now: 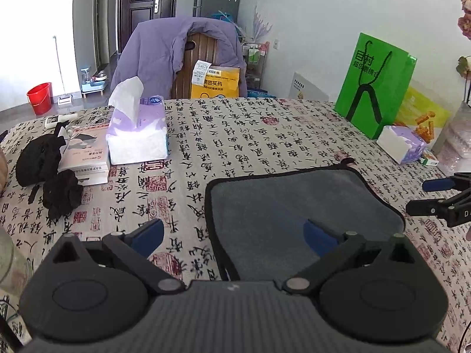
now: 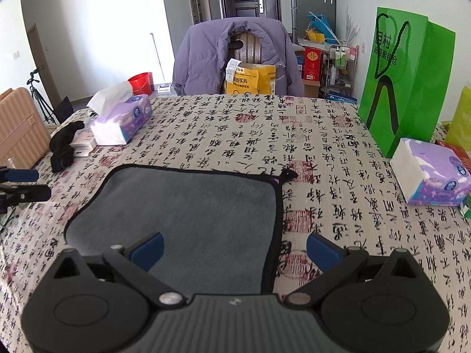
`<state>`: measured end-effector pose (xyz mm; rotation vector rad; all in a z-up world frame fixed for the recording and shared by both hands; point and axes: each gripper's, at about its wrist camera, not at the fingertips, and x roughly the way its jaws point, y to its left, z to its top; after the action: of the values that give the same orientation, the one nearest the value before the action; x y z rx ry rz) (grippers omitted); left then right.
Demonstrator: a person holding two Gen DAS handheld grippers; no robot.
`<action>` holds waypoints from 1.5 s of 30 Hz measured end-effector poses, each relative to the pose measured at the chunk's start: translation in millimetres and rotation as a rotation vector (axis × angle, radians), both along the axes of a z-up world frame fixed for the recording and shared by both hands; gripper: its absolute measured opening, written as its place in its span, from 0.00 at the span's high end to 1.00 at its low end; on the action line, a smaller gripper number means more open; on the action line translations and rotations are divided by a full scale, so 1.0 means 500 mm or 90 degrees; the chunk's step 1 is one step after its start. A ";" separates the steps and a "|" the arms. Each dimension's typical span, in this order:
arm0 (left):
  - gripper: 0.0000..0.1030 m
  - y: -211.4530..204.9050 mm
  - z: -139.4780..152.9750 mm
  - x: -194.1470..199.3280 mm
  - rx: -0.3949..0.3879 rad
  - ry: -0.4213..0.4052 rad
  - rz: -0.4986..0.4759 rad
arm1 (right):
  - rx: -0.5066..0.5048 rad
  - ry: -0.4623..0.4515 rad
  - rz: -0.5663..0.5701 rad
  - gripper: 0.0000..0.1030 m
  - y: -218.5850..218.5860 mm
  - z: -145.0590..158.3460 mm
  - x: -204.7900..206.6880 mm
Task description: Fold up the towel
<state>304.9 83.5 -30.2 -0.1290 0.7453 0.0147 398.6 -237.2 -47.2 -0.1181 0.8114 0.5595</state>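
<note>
The towel (image 2: pixel 188 214) is dark grey with a soft, slightly fuzzy nap and a thin black stitched border all round. It lies flat on the tablecloth (image 2: pixel 323 135), which is cream and printed with black calligraphy and red seals. A small black loop sticks out at its far right corner. Its corners are rounded, and the surface looks smooth with only faint creases.

The left gripper (image 1: pixel 235 232) hangs over the towel's near left edge with its blue-padded fingers spread wide and nothing between them; one pad is over the cloth, the other over the towel. The right gripper (image 2: pixel 235 248) is likewise wide open and empty above the towel's near right edge, one pad over the grey fabric and the other past the border.

Farther out, a purple tissue box (image 2: pixel 122 123) stands to the left beside a black cloth bundle (image 2: pixel 63 148). A second tissue pack (image 2: pixel 432 173) sits to the right, in front of a green paper bag (image 2: pixel 403 79). Beyond the table's far edge a chair carries a purple jacket (image 2: pixel 235 56).
</note>
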 end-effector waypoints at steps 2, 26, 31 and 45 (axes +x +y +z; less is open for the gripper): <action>0.00 -0.005 0.003 -0.013 0.001 -0.001 0.001 | 0.001 0.000 -0.001 0.00 -0.005 0.002 -0.011; 0.00 -0.044 0.026 -0.164 -0.004 -0.004 0.015 | 0.008 -0.009 0.006 0.00 -0.047 0.032 -0.162; 0.00 -0.048 0.029 -0.197 -0.007 -0.004 0.016 | 0.008 -0.011 0.007 0.00 -0.057 0.036 -0.195; 0.00 -0.076 0.032 -0.283 -0.006 -0.003 0.012 | 0.008 -0.013 0.006 0.00 -0.097 0.042 -0.287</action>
<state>163.3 45.7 -14.4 -0.1454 0.7398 0.0294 255.0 -285.7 -26.2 -0.1160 0.7883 0.5712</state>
